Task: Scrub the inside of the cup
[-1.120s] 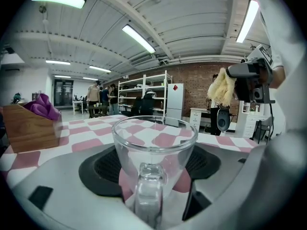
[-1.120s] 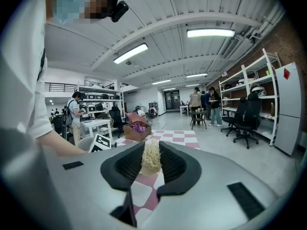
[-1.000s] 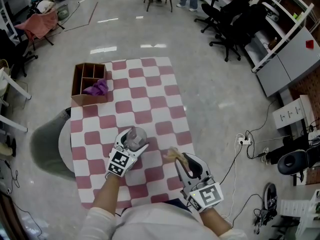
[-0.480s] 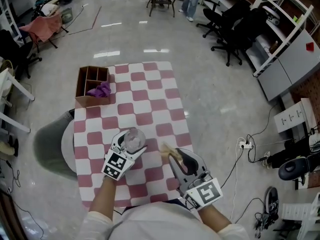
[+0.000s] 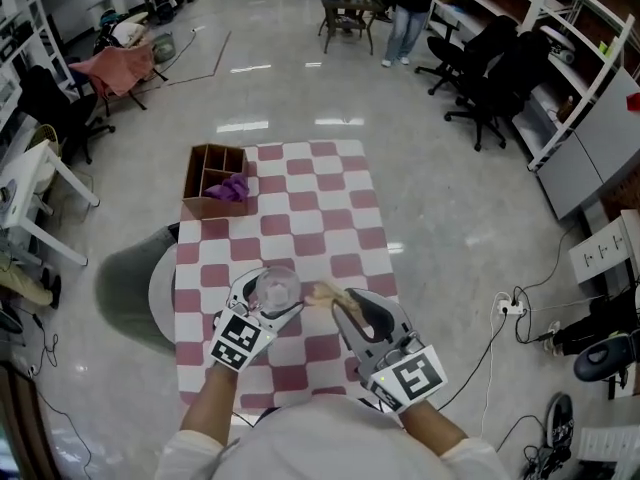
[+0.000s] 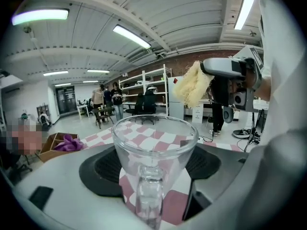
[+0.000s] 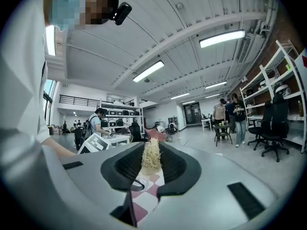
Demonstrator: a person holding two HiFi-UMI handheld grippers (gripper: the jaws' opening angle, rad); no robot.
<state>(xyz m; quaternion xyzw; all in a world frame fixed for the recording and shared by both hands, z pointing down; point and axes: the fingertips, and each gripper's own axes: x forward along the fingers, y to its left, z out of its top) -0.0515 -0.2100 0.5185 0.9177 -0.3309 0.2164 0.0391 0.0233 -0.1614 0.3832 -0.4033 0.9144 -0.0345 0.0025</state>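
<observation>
My left gripper point(image 5: 263, 304) is shut on a clear stemmed glass cup point(image 5: 275, 289), held above the red-and-white checked table point(image 5: 300, 218). In the left gripper view the cup point(image 6: 153, 145) stands upright between the pads, mouth facing away from the camera. My right gripper point(image 5: 343, 308) is shut on a straw-coloured fibre scrubber point(image 5: 322, 293), whose tip lies just right of the cup's rim. The scrubber point(image 7: 151, 157) stands pinched between the right jaws. From the left gripper view the scrubber point(image 6: 192, 84) hangs above and to the right of the cup, outside it.
A wooden compartment box point(image 5: 212, 181) holding a purple cloth point(image 5: 232, 188) sits at the table's far left corner. A grey round seat point(image 5: 130, 290) is left of the table. Office chairs point(image 5: 495, 63), people and a small table stand far back. Cables lie on the floor to the right.
My right gripper has carried the scrubber leftward, closing the gap to the cup's rim. The left gripper still holds the cup in about the same place.
</observation>
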